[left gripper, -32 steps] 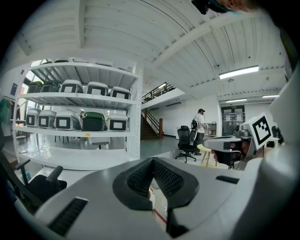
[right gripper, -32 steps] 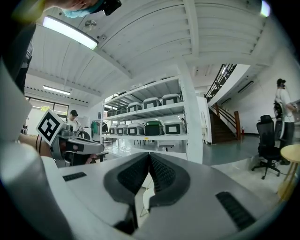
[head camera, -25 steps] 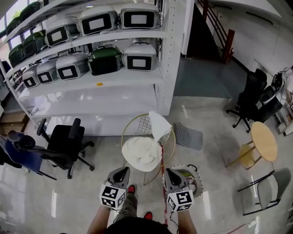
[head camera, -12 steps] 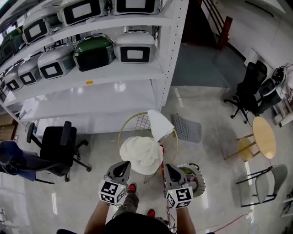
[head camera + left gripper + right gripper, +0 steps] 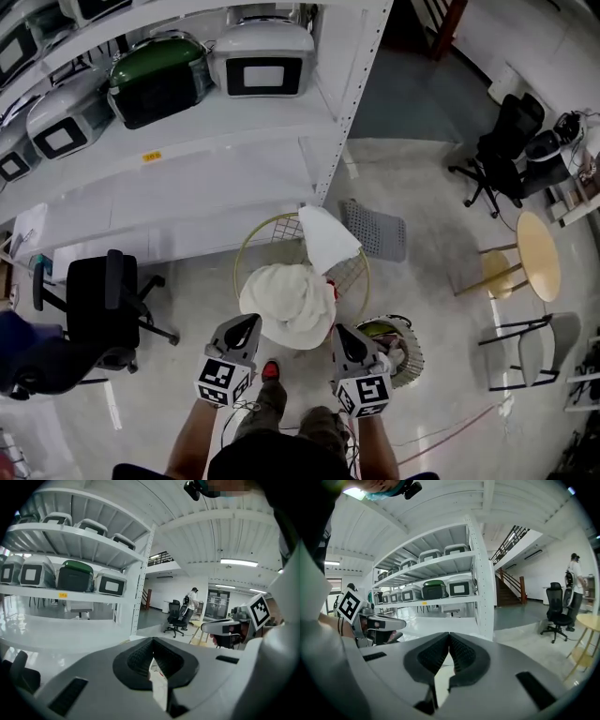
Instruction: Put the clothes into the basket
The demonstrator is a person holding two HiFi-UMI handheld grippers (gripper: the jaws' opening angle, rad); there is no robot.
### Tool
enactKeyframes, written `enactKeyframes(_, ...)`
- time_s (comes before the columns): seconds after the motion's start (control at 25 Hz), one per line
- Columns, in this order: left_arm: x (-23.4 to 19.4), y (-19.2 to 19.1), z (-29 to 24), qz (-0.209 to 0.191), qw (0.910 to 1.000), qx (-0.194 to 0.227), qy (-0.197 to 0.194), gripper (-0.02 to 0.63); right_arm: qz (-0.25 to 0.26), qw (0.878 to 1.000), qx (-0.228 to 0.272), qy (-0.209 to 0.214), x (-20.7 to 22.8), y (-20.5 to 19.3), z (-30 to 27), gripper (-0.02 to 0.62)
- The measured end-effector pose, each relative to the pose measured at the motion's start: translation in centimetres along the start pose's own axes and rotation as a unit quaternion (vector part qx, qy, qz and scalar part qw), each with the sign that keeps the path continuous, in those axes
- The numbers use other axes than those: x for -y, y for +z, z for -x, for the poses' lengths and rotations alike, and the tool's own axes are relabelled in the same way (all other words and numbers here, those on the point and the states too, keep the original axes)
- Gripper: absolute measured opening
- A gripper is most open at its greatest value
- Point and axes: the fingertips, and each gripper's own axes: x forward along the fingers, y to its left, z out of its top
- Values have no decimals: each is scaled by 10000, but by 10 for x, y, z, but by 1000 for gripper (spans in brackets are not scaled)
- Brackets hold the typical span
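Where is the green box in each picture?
Head view: the green box sits top left, on the shelf beside a white box.
Left gripper view: the green box is left of middle, on the shelf.
Right gripper view: the green box is near the middle.
Shared landmark: the white shelf post stands to its right in all three.

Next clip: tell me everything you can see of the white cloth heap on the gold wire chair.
The white cloth heap is cream, soft-looking fabric bunched into a rounded, wrinkled mound. It lies on the seat of the gold wire chair, covers most of the seat and spills over its near edge. A flatter white cloth draped over the chair's far side meets it there. The left gripper and right gripper appear not to touch it.
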Motion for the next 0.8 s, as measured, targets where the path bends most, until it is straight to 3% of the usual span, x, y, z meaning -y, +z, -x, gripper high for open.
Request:
enactKeyframes(0.36,-26,-50,-61,250,9989,-366,-119,2,-213,9984,-487,-194,33,-54,-54,26)
enactKeyframes(0.8,-44,-144,-125,621,9925,-1035,204,2,-406,9938,-1017,205,69,-157,-135,26)
